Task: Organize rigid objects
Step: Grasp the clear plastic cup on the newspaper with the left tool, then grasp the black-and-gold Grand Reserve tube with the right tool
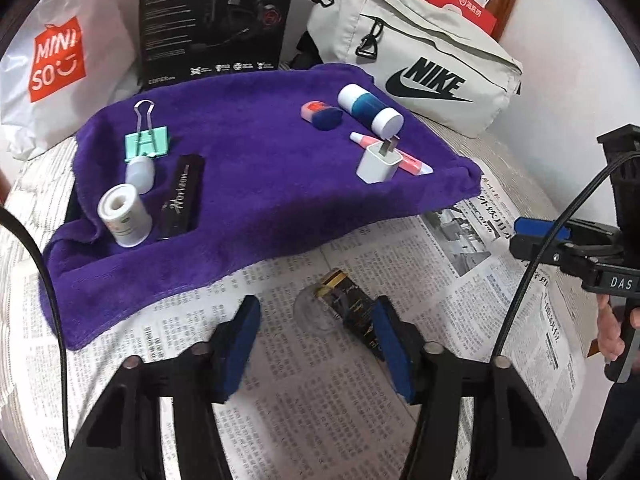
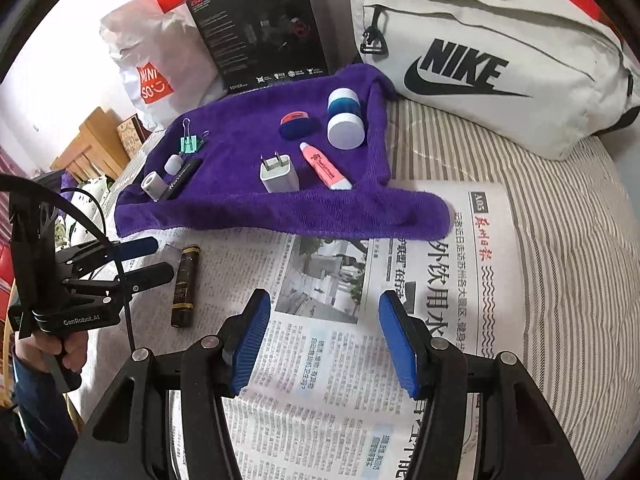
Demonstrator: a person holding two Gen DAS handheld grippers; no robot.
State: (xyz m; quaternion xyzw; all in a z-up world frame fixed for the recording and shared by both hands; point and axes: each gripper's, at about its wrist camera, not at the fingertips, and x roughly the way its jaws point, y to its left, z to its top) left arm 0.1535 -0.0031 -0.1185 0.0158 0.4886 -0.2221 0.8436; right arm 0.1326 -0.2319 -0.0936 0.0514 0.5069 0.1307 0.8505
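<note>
A black and gold tube [image 1: 352,308] [image 2: 186,284] lies on the newspaper [image 2: 344,360], in front of the purple towel [image 1: 248,184] [image 2: 248,200]. My left gripper [image 1: 316,344] [image 2: 146,260] is open just short of the tube, its right pad nearest to it, not pressing. My right gripper [image 2: 324,336] [image 1: 536,236] is open over bare newspaper with nothing between its pads. On the towel's left lie a mint binder clip [image 1: 146,140], a small white bottle [image 1: 140,174], a white roll [image 1: 124,216] and a black case [image 1: 180,196]. On its right lie an eraser [image 1: 322,114], a blue-white bottle [image 1: 370,108], a white charger [image 1: 378,162] and a pink tube [image 2: 324,166].
A grey Nike bag [image 2: 480,60] stands at the back right, a black product box [image 1: 216,16] behind the towel, and a white Miniso bag [image 1: 60,60] at the back left. A red paper bag [image 1: 448,0] is behind the Nike bag. A hand [image 2: 60,352] holds the left gripper's handle.
</note>
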